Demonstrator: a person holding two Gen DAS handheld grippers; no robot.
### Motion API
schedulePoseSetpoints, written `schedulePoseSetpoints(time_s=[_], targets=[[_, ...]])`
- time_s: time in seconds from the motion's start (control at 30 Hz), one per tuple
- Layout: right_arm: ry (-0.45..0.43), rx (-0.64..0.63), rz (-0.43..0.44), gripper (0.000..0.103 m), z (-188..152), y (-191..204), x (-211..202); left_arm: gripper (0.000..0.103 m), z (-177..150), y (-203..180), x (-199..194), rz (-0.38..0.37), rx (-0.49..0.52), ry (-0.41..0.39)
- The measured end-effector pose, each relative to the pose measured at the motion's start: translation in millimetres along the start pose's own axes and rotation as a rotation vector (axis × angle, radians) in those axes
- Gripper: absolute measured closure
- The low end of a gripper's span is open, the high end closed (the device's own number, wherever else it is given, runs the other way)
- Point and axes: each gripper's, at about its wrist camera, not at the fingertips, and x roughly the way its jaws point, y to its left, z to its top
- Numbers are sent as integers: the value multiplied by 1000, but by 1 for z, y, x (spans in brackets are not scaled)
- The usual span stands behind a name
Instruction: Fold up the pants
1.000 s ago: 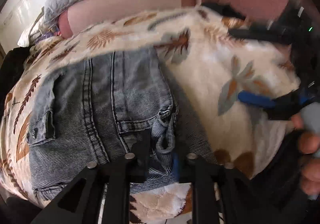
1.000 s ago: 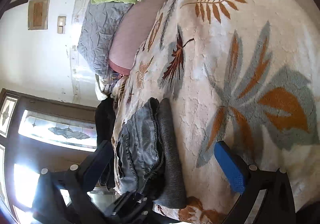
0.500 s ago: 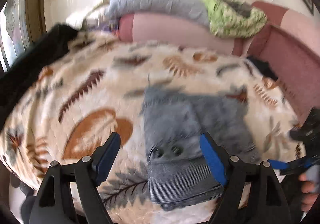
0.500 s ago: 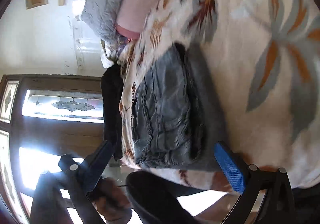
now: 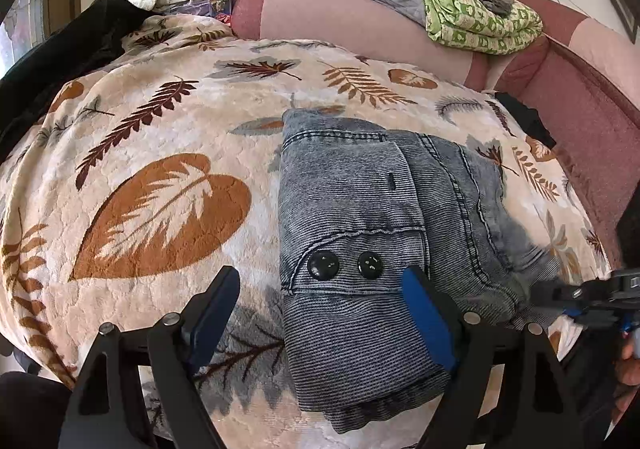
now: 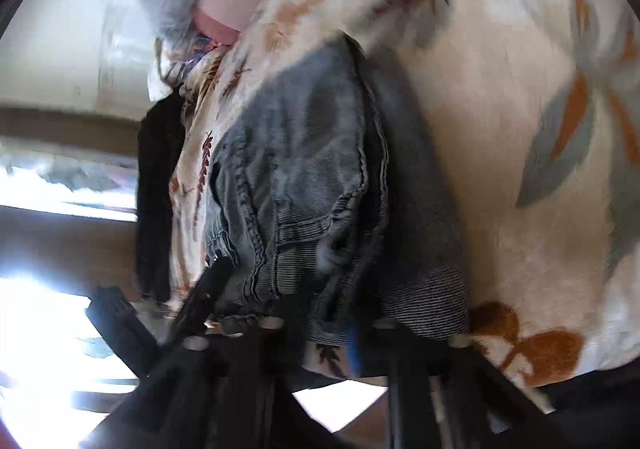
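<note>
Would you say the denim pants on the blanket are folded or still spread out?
Folded: the denim pants lie as a compact stacked bundle on the leaf-print blanket, layers overlapping, two buttons on top.

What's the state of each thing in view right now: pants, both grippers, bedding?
pants: folded into a compact bundle, lying on the blanket, two buttons facing up.
left gripper: open, empty, fingers either side of the bundle's near end.
right gripper: shut on the pants' edge.
blanket: spread over the bed.
green cloth: crumpled on the pillows.
</note>
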Motion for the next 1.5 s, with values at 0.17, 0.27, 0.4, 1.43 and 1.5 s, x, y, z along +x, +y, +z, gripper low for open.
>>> schedulePoseSetpoints(time_s=[0.17, 0.27, 0.4, 1.43, 1.5], targets=[[-74, -127, -114, 94, -11, 15, -18, 20, 7, 0, -28, -18, -5, -57], [-3, -42, -129, 93, -15, -25, 7, 18, 6, -7, -28, 34, 35, -77], [-16, 20, -31, 73, -11, -32, -9, 15, -7, -5, 5, 75, 52, 17], [-59, 406, 206, 90, 11, -48, 44, 8, -12, 12, 10, -6, -27, 16], [-73, 354, 186, 94, 12, -39, 38, 8, -12, 12, 9, -4, -23, 16]])
